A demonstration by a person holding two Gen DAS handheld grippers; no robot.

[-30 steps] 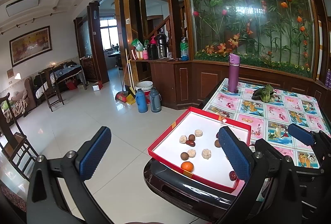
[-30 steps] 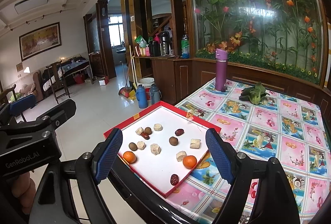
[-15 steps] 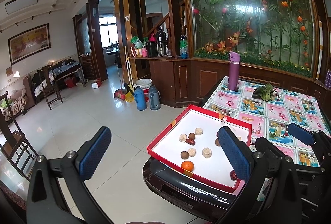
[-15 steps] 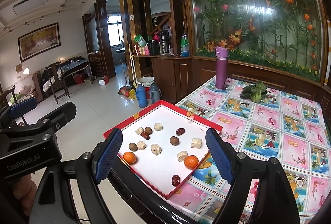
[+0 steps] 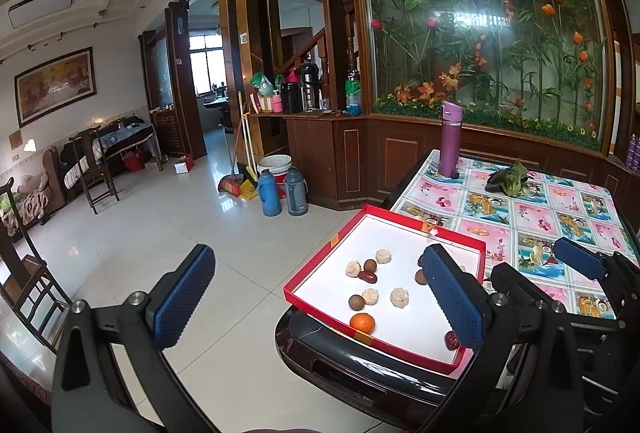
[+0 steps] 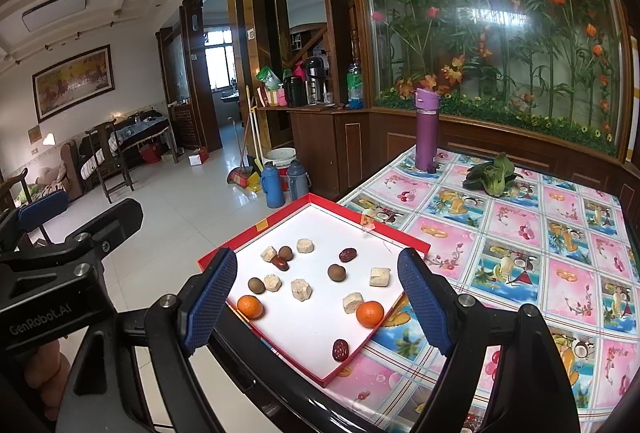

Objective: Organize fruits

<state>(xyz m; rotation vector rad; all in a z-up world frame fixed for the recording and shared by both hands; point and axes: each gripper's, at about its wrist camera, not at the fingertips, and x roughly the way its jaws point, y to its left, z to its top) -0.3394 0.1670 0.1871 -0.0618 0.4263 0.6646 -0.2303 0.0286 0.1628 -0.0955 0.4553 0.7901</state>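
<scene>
A red-rimmed white tray (image 6: pixel 384 231) sits on the table's near left corner and overhangs the edge. In it lie two oranges (image 6: pixel 369 313) (image 6: pixel 250 306), several pale banana chunks (image 6: pixel 301 289), brown longans (image 6: pixel 336 272) and dark red dates (image 6: pixel 340 349). My right gripper (image 6: pixel 318 307) hangs open above the tray's near end, nothing between its blue pads. My left gripper (image 5: pixel 320 299) is open too, out to the left of the table, straddling the tray's left rim (image 5: pixel 320 253); one orange (image 5: pixel 362 323) shows near that rim. Both grippers are held off the tray.
A purple bottle (image 6: pixel 426 129) stands at the table's far end beside a green leafy vegetable (image 6: pixel 492 177). A patterned cloth (image 6: pixel 520 233) covers the table. Left of it, tiled floor holds two thermos jugs (image 5: pixel 282 191), a bucket and a broom. A wooden chair (image 5: pixel 16 273) stands near left.
Both views have shifted only slightly; the grippers stay open and the fruit has not moved.
</scene>
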